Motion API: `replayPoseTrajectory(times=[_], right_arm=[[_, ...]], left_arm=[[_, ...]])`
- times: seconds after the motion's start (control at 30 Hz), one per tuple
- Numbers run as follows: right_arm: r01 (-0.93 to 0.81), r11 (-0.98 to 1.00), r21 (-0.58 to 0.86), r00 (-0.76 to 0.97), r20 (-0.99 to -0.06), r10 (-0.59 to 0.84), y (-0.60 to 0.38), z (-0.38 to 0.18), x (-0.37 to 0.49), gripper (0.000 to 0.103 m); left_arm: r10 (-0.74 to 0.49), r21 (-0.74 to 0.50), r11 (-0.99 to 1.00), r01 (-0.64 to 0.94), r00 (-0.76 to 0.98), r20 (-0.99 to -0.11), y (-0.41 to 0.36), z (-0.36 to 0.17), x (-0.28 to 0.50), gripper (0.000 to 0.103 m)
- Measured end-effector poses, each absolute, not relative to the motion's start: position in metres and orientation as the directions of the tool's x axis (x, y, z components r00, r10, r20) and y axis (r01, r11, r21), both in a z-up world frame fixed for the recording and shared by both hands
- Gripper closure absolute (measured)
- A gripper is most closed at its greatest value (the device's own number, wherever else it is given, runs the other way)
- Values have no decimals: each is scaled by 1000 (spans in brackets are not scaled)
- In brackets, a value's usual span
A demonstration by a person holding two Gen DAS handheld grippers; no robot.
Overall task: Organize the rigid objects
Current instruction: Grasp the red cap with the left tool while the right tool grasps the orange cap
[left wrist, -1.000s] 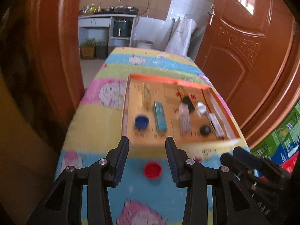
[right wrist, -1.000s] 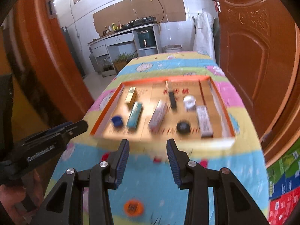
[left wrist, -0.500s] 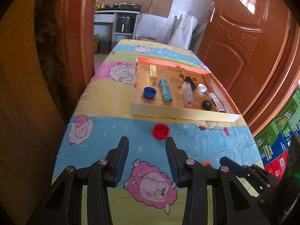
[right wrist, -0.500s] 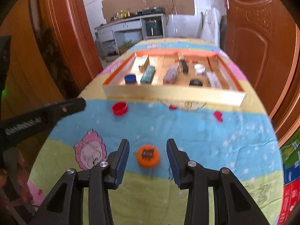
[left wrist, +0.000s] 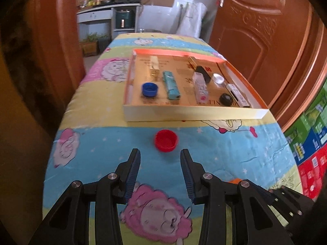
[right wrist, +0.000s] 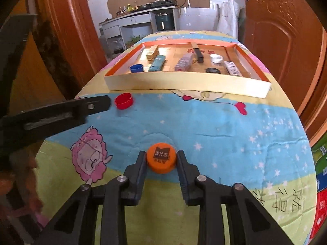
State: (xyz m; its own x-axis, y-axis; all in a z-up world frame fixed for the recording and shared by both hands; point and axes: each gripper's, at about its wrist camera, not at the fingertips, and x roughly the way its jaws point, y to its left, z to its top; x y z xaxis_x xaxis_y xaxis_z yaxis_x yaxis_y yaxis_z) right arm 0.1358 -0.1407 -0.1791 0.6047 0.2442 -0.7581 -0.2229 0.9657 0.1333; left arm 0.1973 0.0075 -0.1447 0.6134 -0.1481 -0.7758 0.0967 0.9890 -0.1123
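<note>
Since half a second ago my right gripper [right wrist: 161, 159] has closed in on the orange cap [right wrist: 161, 160]; both fingers appear to touch its sides on the tablecloth [right wrist: 214, 122]. My left gripper [left wrist: 160, 162] hangs open, the red cap [left wrist: 166, 140] just ahead, short of the tray [left wrist: 192, 113].

A cartoon-sheep printed cloth in blue, yellow and pink bands [left wrist: 98, 143] covers the table. Carved reddish-brown wooden doors [left wrist: 255, 30] flank it. Beyond stands a white kitchen counter [right wrist: 132, 20], a dark green appliance [left wrist: 123, 18] beneath it, and potted plants [left wrist: 90, 40] on the floor.
</note>
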Motion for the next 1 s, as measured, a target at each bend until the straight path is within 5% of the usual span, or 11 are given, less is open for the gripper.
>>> replayPoseTrajectory(times=[0.33,0.43,1.0], right_arm=[[-215,964,158,609,-750,258,-156,-180,123,73],[-218,965,147,612,-750,252,-155,-181,123,73],[-204,971,127,653,-721,231,-156,-165,128,73]], left_arm=[[-88,-60,996,66,580,-810,-12,-169,236,61],[-70,-62,997,35,594,-801,-7,-171,238,72],[-161,-165,985,56,661,-733,13,-139,214,72]])
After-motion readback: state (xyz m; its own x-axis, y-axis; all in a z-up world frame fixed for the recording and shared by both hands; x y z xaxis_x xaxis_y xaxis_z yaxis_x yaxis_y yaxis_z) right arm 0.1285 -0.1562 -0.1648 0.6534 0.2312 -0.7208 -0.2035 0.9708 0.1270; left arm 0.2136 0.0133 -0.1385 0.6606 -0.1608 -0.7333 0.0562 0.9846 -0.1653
